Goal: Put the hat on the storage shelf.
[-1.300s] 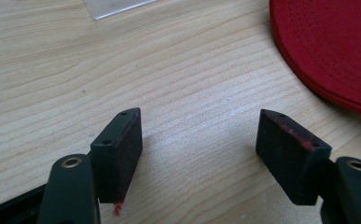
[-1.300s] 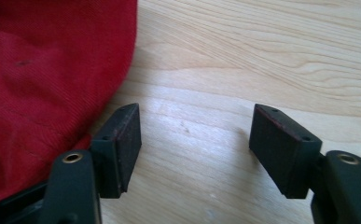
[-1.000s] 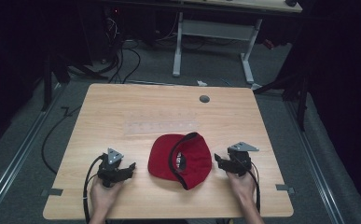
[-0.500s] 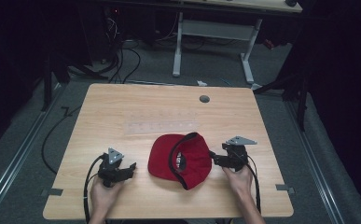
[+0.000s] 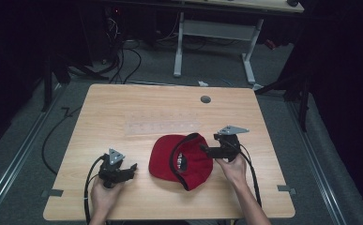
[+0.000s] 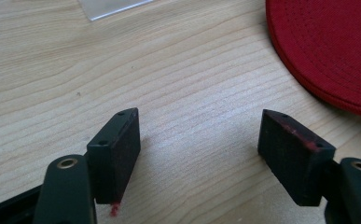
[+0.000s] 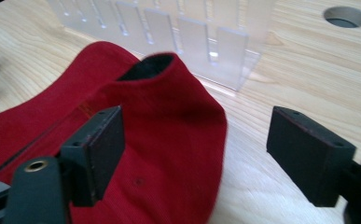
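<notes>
A red cap (image 5: 181,161) lies on the wooden table (image 5: 123,108) near the front middle, its black inner band showing. My right gripper (image 5: 203,149) is open at the cap's right edge. In the right gripper view the gripper (image 7: 197,123) straddles the raised red crown (image 7: 169,121); the left jaw is over the fabric and the right jaw is over bare wood. My left gripper (image 5: 132,168) rests open on the table, a short way left of the cap. In the left gripper view only wood lies in the left gripper (image 6: 199,126), and the red brim (image 6: 327,51) shows at the upper right.
A clear plastic slotted piece (image 5: 162,126) lies flat behind the cap, close behind the crown in the right gripper view (image 7: 169,32). A round cable hole (image 5: 205,99) sits at the table's back. A second desk frame (image 5: 216,33) and floor cables (image 5: 123,56) are beyond.
My right gripper has moved left and slightly forward until its jaws reach the cap's crown edge. The left gripper and the cap have stayed put.
</notes>
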`<action>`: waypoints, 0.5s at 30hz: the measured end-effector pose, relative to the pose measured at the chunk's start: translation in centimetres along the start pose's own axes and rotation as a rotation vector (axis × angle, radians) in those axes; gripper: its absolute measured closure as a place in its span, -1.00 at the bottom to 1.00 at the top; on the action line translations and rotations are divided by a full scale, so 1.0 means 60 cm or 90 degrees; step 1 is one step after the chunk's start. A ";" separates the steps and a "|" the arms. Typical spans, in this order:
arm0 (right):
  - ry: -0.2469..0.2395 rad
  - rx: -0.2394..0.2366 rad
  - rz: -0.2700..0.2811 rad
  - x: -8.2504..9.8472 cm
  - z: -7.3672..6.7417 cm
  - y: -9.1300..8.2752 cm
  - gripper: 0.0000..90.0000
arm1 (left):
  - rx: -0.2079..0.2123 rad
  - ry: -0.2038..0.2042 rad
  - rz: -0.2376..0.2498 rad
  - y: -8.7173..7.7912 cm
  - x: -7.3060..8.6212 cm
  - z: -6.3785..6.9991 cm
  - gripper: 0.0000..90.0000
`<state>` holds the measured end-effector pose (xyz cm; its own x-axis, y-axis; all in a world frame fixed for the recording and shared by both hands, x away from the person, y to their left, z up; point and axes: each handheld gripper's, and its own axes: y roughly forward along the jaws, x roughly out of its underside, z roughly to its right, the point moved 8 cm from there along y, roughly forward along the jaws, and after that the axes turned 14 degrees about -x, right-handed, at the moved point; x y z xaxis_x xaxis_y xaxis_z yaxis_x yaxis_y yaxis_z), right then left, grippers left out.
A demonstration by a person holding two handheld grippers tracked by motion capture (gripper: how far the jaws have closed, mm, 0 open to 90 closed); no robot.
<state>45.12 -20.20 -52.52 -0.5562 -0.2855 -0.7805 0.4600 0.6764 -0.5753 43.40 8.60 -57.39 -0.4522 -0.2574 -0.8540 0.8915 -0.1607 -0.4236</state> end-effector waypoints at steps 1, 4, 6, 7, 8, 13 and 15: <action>-0.002 -0.002 0.000 -0.002 -0.001 0.002 -0.58 | 0.000 0.000 0.000 0.000 0.000 0.000 -0.33; -0.005 -0.016 -0.001 -0.012 -0.004 0.010 -0.59 | -0.001 0.000 0.000 0.000 0.000 0.000 -0.33; -0.007 -0.024 -0.002 -0.020 -0.007 0.014 -0.60 | 0.000 -0.002 0.000 0.000 0.000 0.000 -0.33; -0.008 -0.028 0.002 -0.023 -0.008 0.014 -0.60 | -0.001 -0.002 0.001 0.000 0.000 0.000 -0.33; -0.001 -0.037 -0.004 -0.026 -0.009 0.017 -0.62 | -0.003 0.000 0.000 0.000 0.000 0.000 -0.33; 0.000 -0.062 -0.011 -0.038 -0.014 0.036 -0.63 | -0.006 -0.003 0.001 0.001 0.000 0.001 -0.33; -0.001 -0.070 -0.019 -0.040 -0.014 0.044 -0.63 | -0.006 -0.003 0.002 0.002 -0.001 0.001 -0.33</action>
<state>47.07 -17.15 -51.96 -0.5673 -0.3076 -0.7639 0.3649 0.7377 -0.5680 43.51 8.55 -57.39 -0.4499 -0.2619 -0.8538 0.8929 -0.1511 -0.4241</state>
